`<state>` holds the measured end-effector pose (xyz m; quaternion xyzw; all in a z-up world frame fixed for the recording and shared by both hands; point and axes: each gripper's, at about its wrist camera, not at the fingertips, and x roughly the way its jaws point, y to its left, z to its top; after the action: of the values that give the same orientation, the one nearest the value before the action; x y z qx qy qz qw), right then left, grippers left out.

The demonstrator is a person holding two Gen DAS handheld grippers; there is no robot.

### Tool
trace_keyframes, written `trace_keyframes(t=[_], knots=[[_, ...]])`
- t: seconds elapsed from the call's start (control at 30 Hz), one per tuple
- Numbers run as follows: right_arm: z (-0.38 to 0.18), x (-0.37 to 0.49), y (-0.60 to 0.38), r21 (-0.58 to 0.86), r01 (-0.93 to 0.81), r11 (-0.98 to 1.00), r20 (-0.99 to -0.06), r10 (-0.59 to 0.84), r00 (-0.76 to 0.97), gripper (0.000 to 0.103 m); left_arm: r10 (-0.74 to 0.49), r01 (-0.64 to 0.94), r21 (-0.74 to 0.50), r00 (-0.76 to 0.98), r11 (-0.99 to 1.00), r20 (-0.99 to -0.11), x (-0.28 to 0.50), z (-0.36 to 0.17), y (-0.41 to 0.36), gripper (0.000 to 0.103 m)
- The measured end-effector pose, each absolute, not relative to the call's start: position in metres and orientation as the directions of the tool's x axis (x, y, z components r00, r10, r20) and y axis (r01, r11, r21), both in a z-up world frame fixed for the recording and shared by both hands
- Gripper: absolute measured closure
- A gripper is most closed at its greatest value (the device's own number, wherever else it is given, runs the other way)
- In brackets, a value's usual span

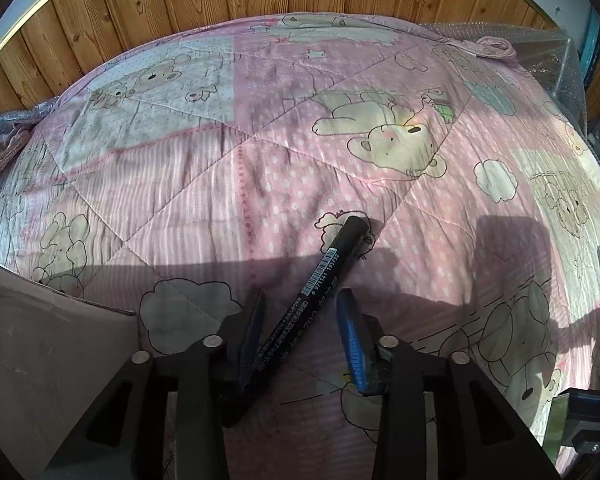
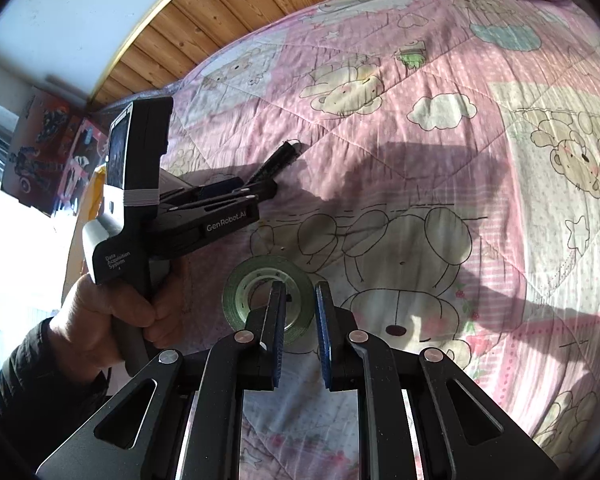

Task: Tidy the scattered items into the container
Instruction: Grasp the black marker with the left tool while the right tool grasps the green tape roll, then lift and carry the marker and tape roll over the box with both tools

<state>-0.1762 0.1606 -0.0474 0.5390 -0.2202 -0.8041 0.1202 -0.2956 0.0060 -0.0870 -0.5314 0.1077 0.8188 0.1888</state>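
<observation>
Your left gripper (image 1: 300,300) has its fingers spread on either side of a black marker (image 1: 320,280) that lies slanted on the pink quilt (image 1: 220,184). The marker's near end runs back beside the left finger, while the blue pad of the right finger stands apart from it, so the jaws are not clamped on it yet. You seem to have lined the gripper up along the marker so that a squeeze would catch it across its barrel, not at its far tip; that is my reading of the approach, not something shown.

Taking the marker as the landmark: a grey flap of what may be the container (image 1: 40,340) sits to its left at the frame edge, though too little shows to be sure. The roll of green tape (image 2: 268,300) lies on the quilt nearer to you than the marker, to its right.

Your right gripper (image 2: 300,300) hangs over that tape with its fingers parted and nothing between them. The left finger covers part of the roll's far-side rim, the right finger is just off the roll. I cannot tell whether it touches the tape. It looks staged so that the tape can be taken once the marker is dealt with.

Your hand (image 2: 112,320) grips the left tool's handle from below, which keeps its fingers low and nearly flat to the quilt.
</observation>
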Motion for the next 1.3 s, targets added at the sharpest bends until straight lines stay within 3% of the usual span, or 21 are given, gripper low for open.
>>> trace_keyframes(t=[0.1,0.13,0.63,1.0,1.3], knots=[[-0.053,-0.177,0.162,0.474,-0.053,-0.879,-0.823,-0.421,-0.380,0.088,0.191,-0.445,-0.007,-0.372,-0.895,-0.908,-0.290,-0.084,0.013,0.085],[-0.054,-0.178,0.161,0.473,-0.054,-0.880,-0.825,-0.420,-0.378,0.088,0.184,-0.442,0.000,-0.373,-0.897,-0.909,-0.288,-0.082,0.015,0.089],[-0.043,-0.174,0.151,0.415,0.009,-0.910,-0.825,-0.381,-0.417,0.088,0.328,-0.335,-0.213,-0.338,-0.918,-0.882,-0.228,-0.028,-0.027,0.089],[-0.039,-0.158,0.148,0.366,-0.006,-0.931,-0.830,-0.324,-0.454,0.088,0.349,-0.360,-0.207,-0.395,-0.910,-0.850,-0.166,0.013,-0.048,0.089],[-0.042,-0.122,0.133,0.367,-0.061,-0.928,-0.835,-0.300,-0.462,0.088,0.424,-0.374,-0.280,-0.389,-0.884,-0.818,-0.106,0.030,-0.073,0.089]])
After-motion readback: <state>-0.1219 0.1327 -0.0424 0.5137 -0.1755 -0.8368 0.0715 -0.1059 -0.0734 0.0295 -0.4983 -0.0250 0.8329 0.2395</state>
